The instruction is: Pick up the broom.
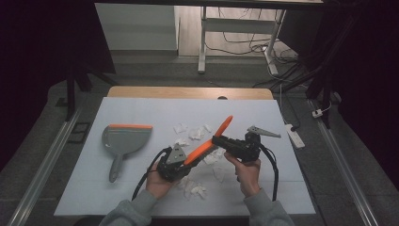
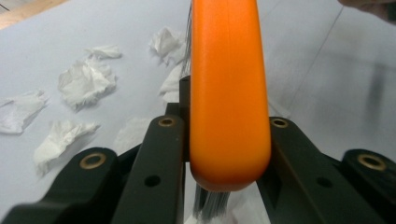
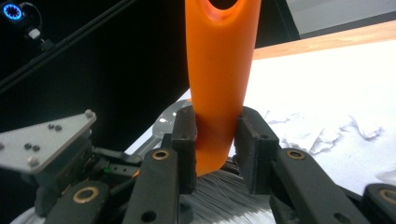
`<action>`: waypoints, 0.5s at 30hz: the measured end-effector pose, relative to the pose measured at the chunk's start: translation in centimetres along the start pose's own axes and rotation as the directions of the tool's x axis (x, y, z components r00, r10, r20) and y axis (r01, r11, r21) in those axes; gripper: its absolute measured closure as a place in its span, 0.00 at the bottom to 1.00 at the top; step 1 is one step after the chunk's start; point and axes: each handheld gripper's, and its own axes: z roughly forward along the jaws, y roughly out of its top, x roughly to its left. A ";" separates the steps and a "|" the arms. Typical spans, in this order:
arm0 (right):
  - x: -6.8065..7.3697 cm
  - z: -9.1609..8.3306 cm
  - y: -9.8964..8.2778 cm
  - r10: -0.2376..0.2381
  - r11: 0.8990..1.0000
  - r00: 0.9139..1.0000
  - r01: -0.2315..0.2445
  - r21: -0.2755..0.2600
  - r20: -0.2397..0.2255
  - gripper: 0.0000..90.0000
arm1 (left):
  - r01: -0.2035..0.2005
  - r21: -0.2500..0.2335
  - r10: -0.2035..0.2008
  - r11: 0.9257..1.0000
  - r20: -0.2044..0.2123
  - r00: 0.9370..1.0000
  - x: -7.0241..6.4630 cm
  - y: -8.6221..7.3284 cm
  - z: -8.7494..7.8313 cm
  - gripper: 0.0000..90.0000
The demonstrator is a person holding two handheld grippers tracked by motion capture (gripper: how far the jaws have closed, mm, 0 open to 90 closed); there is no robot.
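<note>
An orange hand brush (image 1: 214, 136) is held slantwise above the white mat, its handle end with the hole pointing far right. My left gripper (image 1: 188, 159) is shut on the brush's near, wider end (image 2: 229, 93), with pale bristles (image 2: 210, 203) showing below the jaws. My right gripper (image 1: 215, 140) is shut on the handle (image 3: 219, 84) farther along, its pads (image 3: 187, 140) pressed on both sides. The left gripper's grey plate (image 3: 42, 140) lies close by in the right gripper view. A grey dustpan with an orange lip (image 1: 124, 139) lies on the mat to the left.
Several crumpled white paper scraps (image 1: 195, 133) lie on the mat under and around the grippers, some near the front edge (image 1: 194, 189). The white mat (image 1: 141, 113) covers a wooden table (image 1: 188, 92). A white power strip (image 1: 295, 134) lies on the floor at the right.
</note>
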 end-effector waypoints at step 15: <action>1.8 -1.0 1.2 -0.236 0.966 0.967 0.222 0.133 0.098 0.48 | -0.002 0.072 0.001 0.997 0.005 1.000 2.9 -0.2 -2.9 0.87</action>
